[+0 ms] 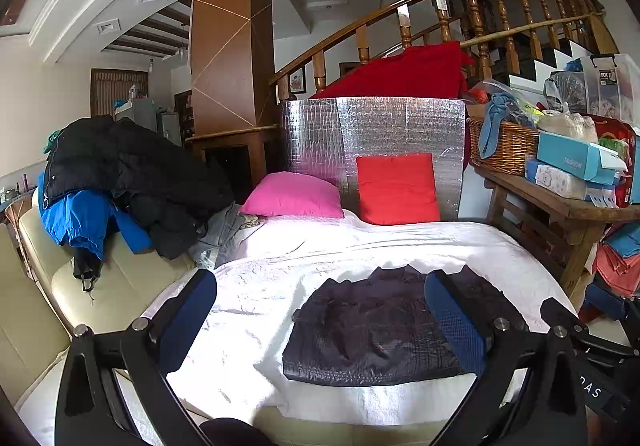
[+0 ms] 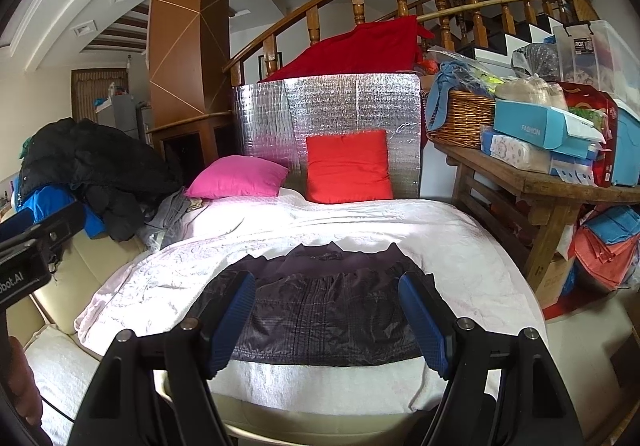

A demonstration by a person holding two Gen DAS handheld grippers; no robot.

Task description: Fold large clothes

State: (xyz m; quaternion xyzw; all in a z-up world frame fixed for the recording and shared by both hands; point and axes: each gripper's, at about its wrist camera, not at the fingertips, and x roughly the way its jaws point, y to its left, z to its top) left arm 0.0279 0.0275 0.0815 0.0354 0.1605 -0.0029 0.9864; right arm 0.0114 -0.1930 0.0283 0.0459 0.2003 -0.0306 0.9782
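Observation:
A dark quilted garment (image 1: 376, 330) lies folded into a rough rectangle on the white bed cover (image 1: 260, 286). It also shows in the right wrist view (image 2: 332, 306). My left gripper (image 1: 320, 310) is open and empty, held above the bed's near edge, left of the garment's middle. My right gripper (image 2: 328, 318) is open and empty, held above the garment's near edge. The right gripper's body shows at the right edge of the left wrist view (image 1: 580, 330). The left gripper's body shows at the left edge of the right wrist view (image 2: 36, 242).
A pile of black and blue jackets (image 1: 120, 181) lies on the cream sofa (image 1: 80, 286) at left. A pink pillow (image 1: 292, 195) and a red pillow (image 1: 396, 189) lean at the bed's head. A wooden table (image 1: 560, 205) with a basket and boxes stands at right.

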